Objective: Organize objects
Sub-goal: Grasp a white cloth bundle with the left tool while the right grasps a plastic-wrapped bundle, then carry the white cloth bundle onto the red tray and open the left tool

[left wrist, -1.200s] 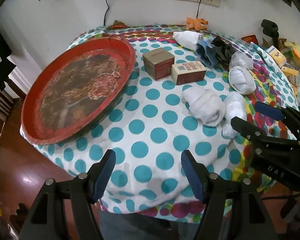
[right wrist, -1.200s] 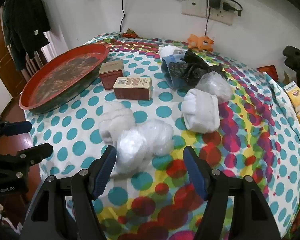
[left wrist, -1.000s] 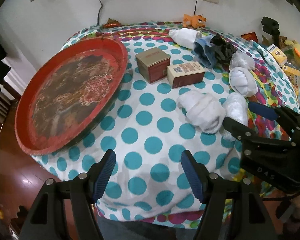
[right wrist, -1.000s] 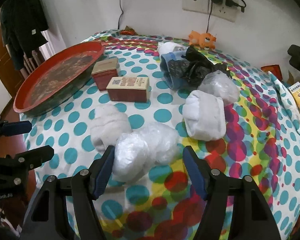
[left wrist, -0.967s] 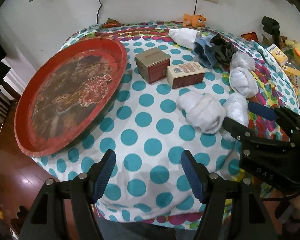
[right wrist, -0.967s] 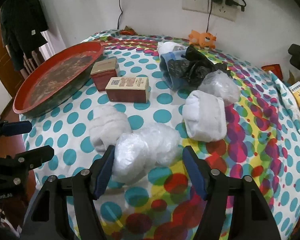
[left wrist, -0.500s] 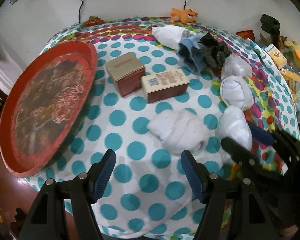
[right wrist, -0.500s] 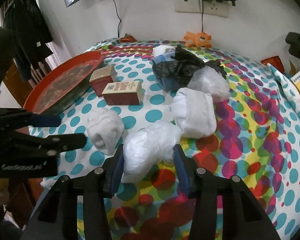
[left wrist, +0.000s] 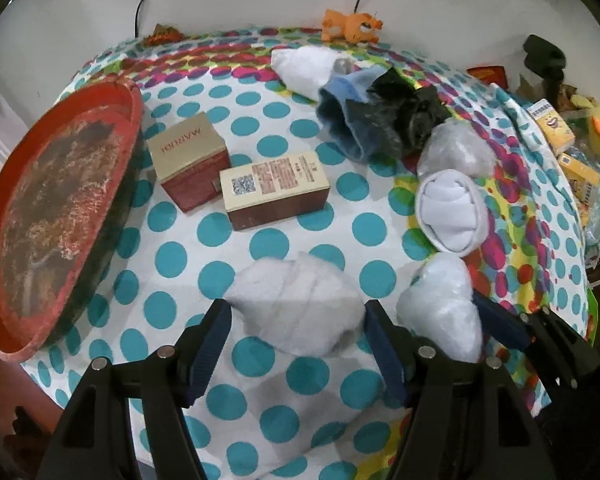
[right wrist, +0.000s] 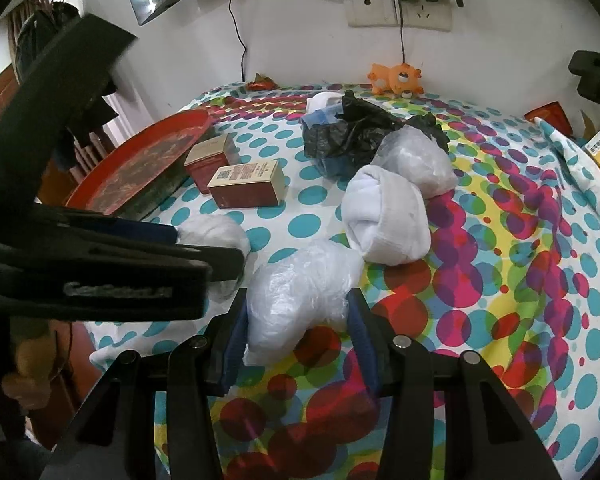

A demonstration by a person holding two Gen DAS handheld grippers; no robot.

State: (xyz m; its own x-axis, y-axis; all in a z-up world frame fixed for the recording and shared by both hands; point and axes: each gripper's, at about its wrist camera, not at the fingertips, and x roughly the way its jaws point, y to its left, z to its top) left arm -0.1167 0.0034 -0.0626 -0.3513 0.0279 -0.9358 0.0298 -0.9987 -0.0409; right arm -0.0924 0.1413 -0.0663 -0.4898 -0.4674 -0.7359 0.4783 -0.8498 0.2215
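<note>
A fluffy white roll lies on the dotted tablecloth between the fingers of my left gripper, which is open around it. A plastic-wrapped white bundle lies between the fingers of my right gripper, which have closed in on its sides. That bundle also shows in the left wrist view, with the right gripper behind it. The left gripper shows at the left of the right wrist view. A red round tray stands at the left.
Two boxes sit beside the tray. A white sock roll, another plastic bundle, a blue cloth with a black bag and a white bundle lie further back. An orange toy is by the wall.
Both grippers have moved forward over the table. The left now straddles the fluffy white roll. The right has narrowed onto the plastic-wrapped bundle.
</note>
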